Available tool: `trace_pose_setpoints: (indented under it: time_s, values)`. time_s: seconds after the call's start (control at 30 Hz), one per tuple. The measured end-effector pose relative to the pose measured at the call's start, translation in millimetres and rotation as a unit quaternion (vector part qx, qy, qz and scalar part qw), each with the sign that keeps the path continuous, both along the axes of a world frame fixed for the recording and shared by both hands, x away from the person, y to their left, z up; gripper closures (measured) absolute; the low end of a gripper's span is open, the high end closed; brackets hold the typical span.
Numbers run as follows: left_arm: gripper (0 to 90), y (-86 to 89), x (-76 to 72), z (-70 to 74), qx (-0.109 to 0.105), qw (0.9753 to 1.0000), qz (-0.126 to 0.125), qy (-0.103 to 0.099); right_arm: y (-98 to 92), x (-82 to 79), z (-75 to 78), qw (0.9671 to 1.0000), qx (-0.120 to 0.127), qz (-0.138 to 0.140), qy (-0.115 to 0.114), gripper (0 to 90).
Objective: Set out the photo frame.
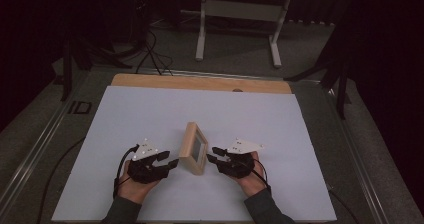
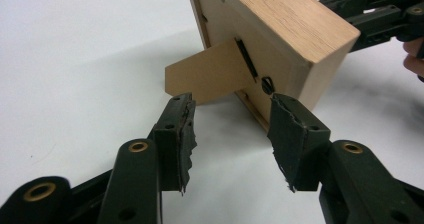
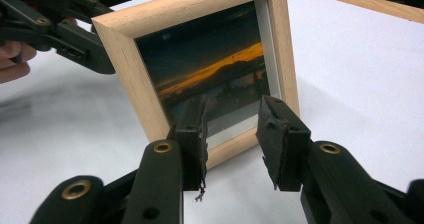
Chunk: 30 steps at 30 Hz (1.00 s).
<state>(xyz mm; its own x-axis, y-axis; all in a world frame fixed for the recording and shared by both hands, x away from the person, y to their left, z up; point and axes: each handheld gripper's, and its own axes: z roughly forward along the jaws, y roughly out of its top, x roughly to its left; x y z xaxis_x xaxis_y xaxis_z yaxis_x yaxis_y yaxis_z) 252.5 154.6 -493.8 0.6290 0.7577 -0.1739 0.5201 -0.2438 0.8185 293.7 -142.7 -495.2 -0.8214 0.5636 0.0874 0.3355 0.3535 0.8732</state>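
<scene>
A small light-wood picture frame [image 1: 194, 148] stands upright in the middle of the white sheet [image 1: 150, 114]. My left gripper [image 1: 170, 159] is open just to its left, with nothing between its fingers. In the left gripper view I face the frame's back [image 2: 280, 29], where a brown easel flap [image 2: 210, 76] props it up, and my left gripper [image 2: 232, 134] stands open just short of it. My right gripper [image 1: 212, 154] is open close to the frame's right side. In the right gripper view the open right gripper [image 3: 232, 134] faces the glass and a sunset photo [image 3: 210, 69].
A wooden table edge [image 1: 200, 82] shows behind the white sheet. Beyond it stand white table legs [image 1: 200, 29] on a grey floor, with dark cables [image 1: 150, 54]. Metal rails [image 1: 40, 134] run along the sides.
</scene>
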Motion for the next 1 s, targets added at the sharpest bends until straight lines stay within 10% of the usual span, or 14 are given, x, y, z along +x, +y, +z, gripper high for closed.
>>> trace_pose_setpoints:
  time_s: [0.7,1.0]
  values:
    - [44.1,-16.4,-20.1,1.3,0.0,0.9995,-0.032,-0.007,-4.3,1.3,1.2,1.0,0.004,-0.003,0.001,61.7]
    - [41.7,-27.8,-13.7,5.9,-0.011,0.9999,0.0,-0.013,-6.4,2.4,1.6,1.0,0.006,-0.007,0.003,60.9]
